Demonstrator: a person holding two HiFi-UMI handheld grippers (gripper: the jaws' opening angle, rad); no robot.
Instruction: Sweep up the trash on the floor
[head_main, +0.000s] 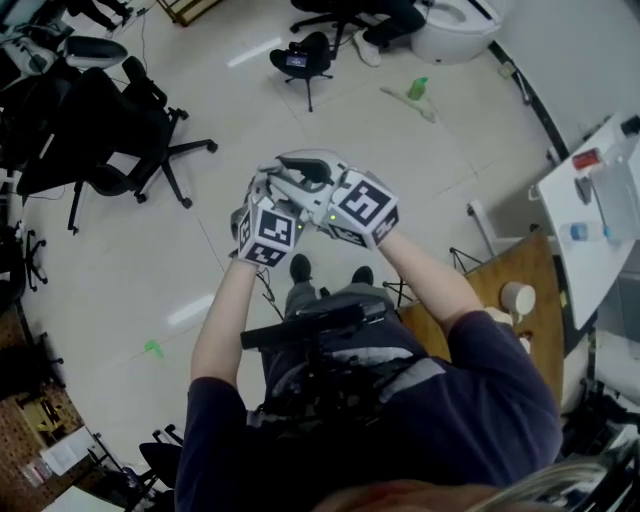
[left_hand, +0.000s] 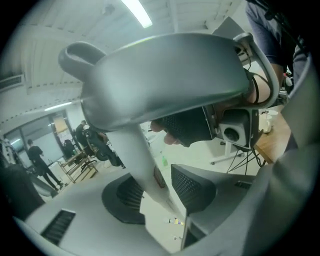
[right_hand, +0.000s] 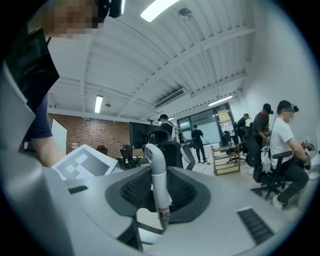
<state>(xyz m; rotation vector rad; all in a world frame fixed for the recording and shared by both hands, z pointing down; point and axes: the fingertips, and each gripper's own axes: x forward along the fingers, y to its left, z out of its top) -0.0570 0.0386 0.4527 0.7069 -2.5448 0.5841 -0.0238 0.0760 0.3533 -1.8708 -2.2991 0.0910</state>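
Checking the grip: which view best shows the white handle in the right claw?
The right gripper view: the white handle stands upright in the right claw, its hooked top clear against the room. The head view barely shows it from above. The left gripper view shows a similar white shaft, close and blurred.

Legible text, brands, numbers: none were recorded. The left marker cube (head_main: 266, 236) and right marker cube (head_main: 362, 208) bore only black-and-white square patterns. A small sticker with reddish print on the white handle (right_hand: 159, 185) was too blurred to read.
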